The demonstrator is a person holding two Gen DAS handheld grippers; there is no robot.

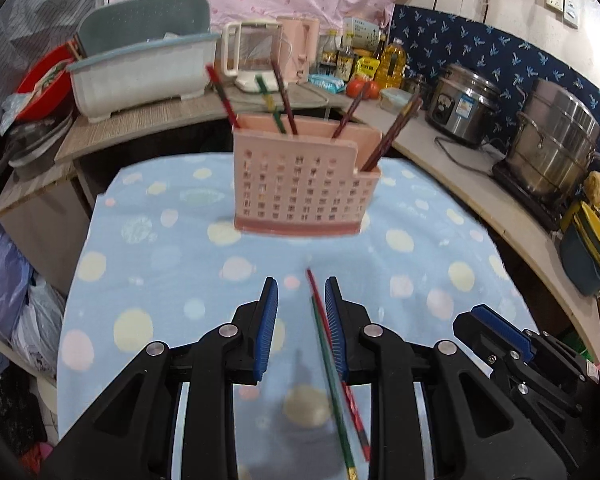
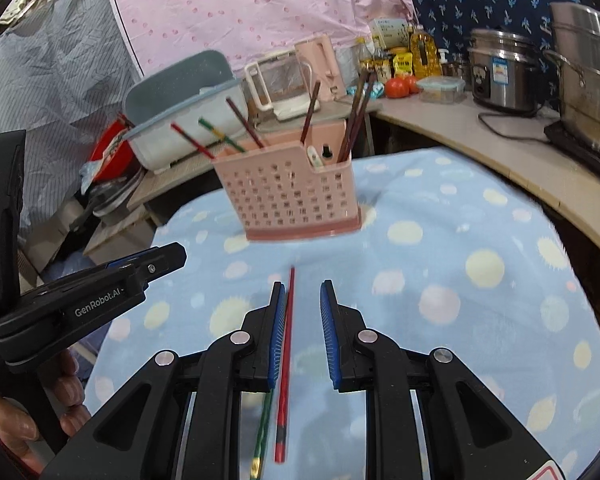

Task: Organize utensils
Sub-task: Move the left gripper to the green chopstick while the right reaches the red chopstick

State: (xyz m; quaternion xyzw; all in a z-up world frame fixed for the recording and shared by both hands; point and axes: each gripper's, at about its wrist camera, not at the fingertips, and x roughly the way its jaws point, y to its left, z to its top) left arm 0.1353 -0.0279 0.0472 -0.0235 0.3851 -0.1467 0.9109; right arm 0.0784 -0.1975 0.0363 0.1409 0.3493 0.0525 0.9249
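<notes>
Chopsticks lie on the dotted cloth [image 1: 148,240], one red [image 1: 332,340], one green [image 1: 336,408], side by side, just below and between both our grippers. Long axis runs away from us toward the pink holder [image 1: 300,192], which stands well ahead on the cloth and already carries several sticks.

Left gripper [image 1: 302,292]: jaws part-spread, nothing pinched; the pair passes beneath the gap, hard by the right pad.

Right gripper [image 2: 302,294]: also part-spread and empty; red stick runs beside its left pad; contact we cannot tell.

Both grippers point down along the sticks, so the jaws straddle the axis. We judge neither hand clearly nearer; the pair sits between them. Frames are blurred.
</notes>
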